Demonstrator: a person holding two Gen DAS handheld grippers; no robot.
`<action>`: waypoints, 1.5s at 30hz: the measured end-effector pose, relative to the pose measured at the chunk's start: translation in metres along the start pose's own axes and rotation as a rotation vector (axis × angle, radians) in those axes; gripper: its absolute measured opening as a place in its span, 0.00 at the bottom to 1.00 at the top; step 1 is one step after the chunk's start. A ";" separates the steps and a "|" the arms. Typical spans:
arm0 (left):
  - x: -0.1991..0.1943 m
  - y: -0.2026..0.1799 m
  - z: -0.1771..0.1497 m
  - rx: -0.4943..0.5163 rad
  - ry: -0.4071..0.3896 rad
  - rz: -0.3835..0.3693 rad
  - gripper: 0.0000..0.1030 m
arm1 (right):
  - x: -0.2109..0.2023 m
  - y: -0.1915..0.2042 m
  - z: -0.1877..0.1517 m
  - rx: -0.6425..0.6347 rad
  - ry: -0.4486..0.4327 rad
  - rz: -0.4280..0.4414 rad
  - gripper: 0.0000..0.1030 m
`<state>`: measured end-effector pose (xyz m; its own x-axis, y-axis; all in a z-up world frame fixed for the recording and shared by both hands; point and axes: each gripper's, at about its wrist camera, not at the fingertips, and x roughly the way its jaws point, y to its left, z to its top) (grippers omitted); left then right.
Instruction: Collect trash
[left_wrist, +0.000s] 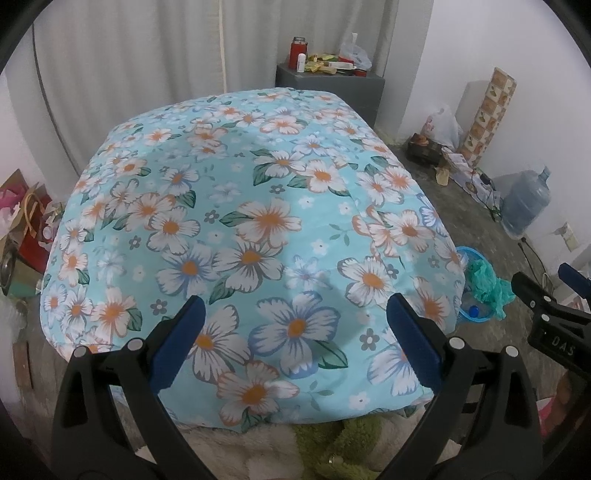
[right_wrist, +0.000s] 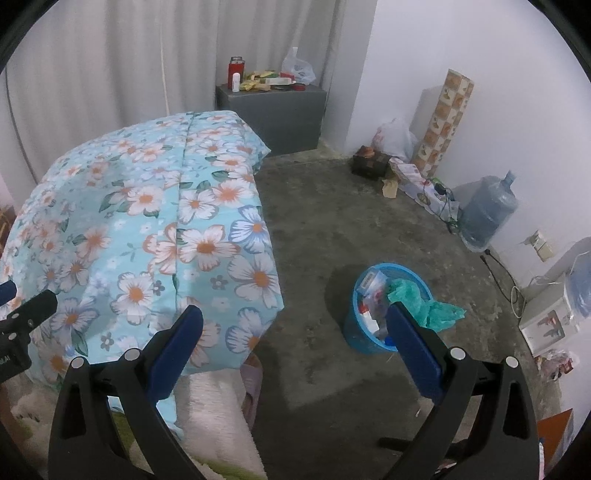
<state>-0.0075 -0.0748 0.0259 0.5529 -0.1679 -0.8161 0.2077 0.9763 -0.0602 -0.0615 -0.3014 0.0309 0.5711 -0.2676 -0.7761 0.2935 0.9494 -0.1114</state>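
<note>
A blue plastic waste basket (right_wrist: 364, 334) stands on the concrete floor, holding wrappers, a bottle and a crumpled green plastic bag (right_wrist: 424, 301). It also shows at the bed's right edge in the left wrist view (left_wrist: 476, 291). My left gripper (left_wrist: 295, 314) is open and empty above the floral bed cover (left_wrist: 236, 206). My right gripper (right_wrist: 295, 321) is open and empty, over the floor between the bed (right_wrist: 147, 221) and the basket. The right gripper also shows at the right edge of the left wrist view (left_wrist: 550, 291).
A grey cabinet (right_wrist: 288, 114) with a red flask and packets stands by the curtain. A water jug (right_wrist: 487, 214), plastic bags, a patterned roll and cables line the right wall. Boxes (right_wrist: 546, 321) lie at the right. Gift bags (left_wrist: 26, 221) sit left of the bed.
</note>
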 end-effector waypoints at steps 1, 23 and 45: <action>0.000 0.000 0.000 0.000 -0.001 0.000 0.92 | 0.000 0.000 0.000 0.000 0.000 0.000 0.94; -0.003 0.001 0.004 -0.021 -0.004 0.021 0.92 | 0.000 0.001 0.000 -0.004 0.000 -0.001 0.94; -0.001 0.004 0.004 -0.018 -0.002 0.018 0.92 | 0.001 0.005 -0.001 -0.035 -0.003 0.010 0.94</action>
<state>-0.0041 -0.0714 0.0293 0.5583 -0.1505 -0.8159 0.1829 0.9815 -0.0559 -0.0602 -0.2971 0.0295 0.5761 -0.2589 -0.7753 0.2613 0.9571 -0.1254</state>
